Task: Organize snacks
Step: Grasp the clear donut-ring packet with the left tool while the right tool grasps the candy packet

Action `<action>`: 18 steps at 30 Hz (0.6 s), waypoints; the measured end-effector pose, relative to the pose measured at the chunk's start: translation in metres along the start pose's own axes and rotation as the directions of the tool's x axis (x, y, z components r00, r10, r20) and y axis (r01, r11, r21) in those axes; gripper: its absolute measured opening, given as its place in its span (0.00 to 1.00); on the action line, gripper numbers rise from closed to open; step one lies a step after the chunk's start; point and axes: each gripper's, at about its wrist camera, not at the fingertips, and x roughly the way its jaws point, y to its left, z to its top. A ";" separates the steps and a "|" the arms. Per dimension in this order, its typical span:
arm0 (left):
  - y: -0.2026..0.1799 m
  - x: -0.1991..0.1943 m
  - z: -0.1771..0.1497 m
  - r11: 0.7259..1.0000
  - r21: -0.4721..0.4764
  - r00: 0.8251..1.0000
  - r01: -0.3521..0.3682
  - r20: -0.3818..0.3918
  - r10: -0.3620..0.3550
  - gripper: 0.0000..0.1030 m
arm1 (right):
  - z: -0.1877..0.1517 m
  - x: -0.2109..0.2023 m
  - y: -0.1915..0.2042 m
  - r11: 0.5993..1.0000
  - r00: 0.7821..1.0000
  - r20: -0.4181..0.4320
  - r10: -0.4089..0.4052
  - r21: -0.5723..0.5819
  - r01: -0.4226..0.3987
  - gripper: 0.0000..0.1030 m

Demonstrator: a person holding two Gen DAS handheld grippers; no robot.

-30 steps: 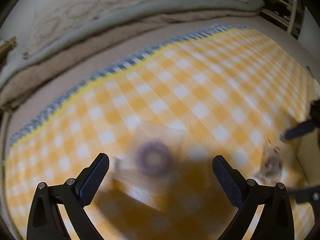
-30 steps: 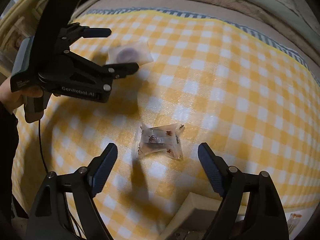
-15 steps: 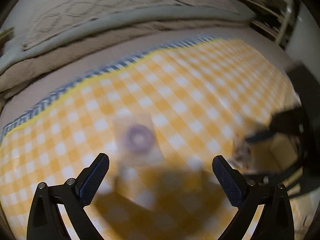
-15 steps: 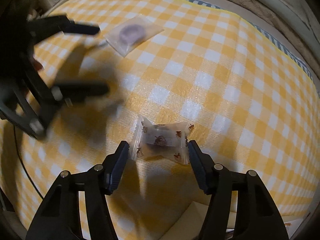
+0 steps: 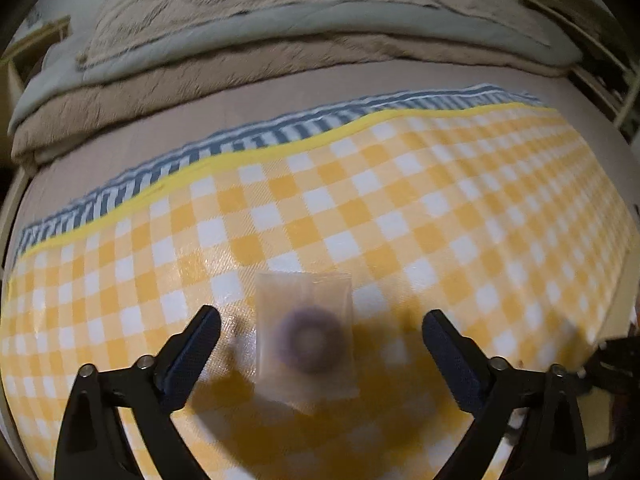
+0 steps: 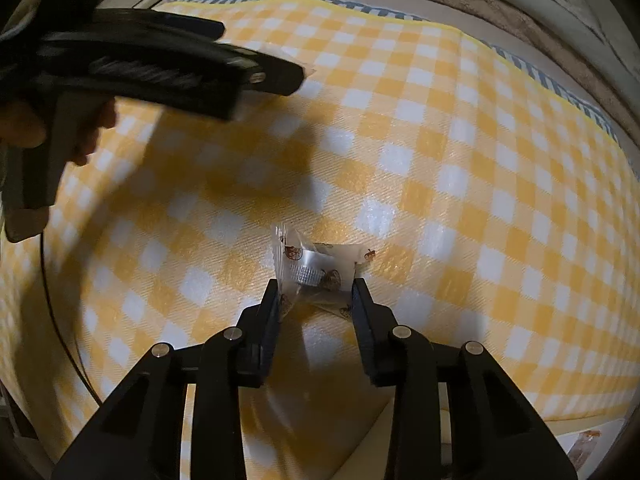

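A clear packet with a purple ring-shaped snack (image 5: pixel 306 338) lies flat on the yellow checked cloth (image 5: pixel 400 208). My left gripper (image 5: pixel 320 340) hangs over it with the packet between its wide-apart fingers; the jaws are closing and the pads do not touch it. In the right wrist view a small clear wrapped sweet with brown prints (image 6: pixel 316 270) is pinched between the pads of my right gripper (image 6: pixel 315 294), which is shut on it. The left gripper's black body (image 6: pixel 152 68) and a hand (image 6: pixel 24 128) show at the upper left there.
Folded beige and grey blankets (image 5: pixel 280 40) lie beyond the cloth's blue striped edge (image 5: pixel 240 140). A pale box corner (image 6: pixel 404 432) sits at the cloth's near edge under the right gripper. Another wrapped snack (image 6: pixel 584 444) shows at the bottom right.
My right gripper has come down and closed its fingers onto the wrapped sweet. My left gripper has shifted so the ring snack packet now lies centred between its fingers.
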 end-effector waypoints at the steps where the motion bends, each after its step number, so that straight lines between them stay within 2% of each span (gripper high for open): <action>1: 0.000 0.003 0.001 1.000 -0.002 1.000 -0.009 -0.006 0.009 0.85 | -0.001 0.000 0.000 1.000 1.000 0.006 0.006 0.000 -0.006 0.33; 2: -0.001 0.008 0.001 1.000 -0.006 1.000 -0.021 -0.014 0.021 0.77 | -0.004 -0.001 -0.001 1.000 1.000 0.011 0.012 0.003 -0.012 0.32; 4: 0.001 0.013 0.002 0.999 -0.017 0.999 -0.033 -0.026 0.033 0.69 | -0.009 -0.004 -0.002 1.000 0.999 0.022 0.024 0.017 -0.025 0.32; 9: 0.001 0.016 0.000 0.997 -0.042 0.997 -0.066 -0.028 0.065 0.53 | -0.015 -0.012 -0.015 0.998 0.998 0.034 0.044 0.044 -0.045 0.31; 16: -0.009 0.010 -0.011 0.998 -0.027 0.997 -0.062 -0.037 0.061 0.49 | -0.010 -0.028 -0.040 0.995 0.997 0.062 0.037 0.091 -0.043 0.31; 18: -0.012 0.000 -0.017 0.996 -0.022 0.996 -0.087 -0.013 0.087 0.49 | -0.011 -0.036 -0.044 0.994 0.997 0.076 0.028 0.104 -0.035 0.30</action>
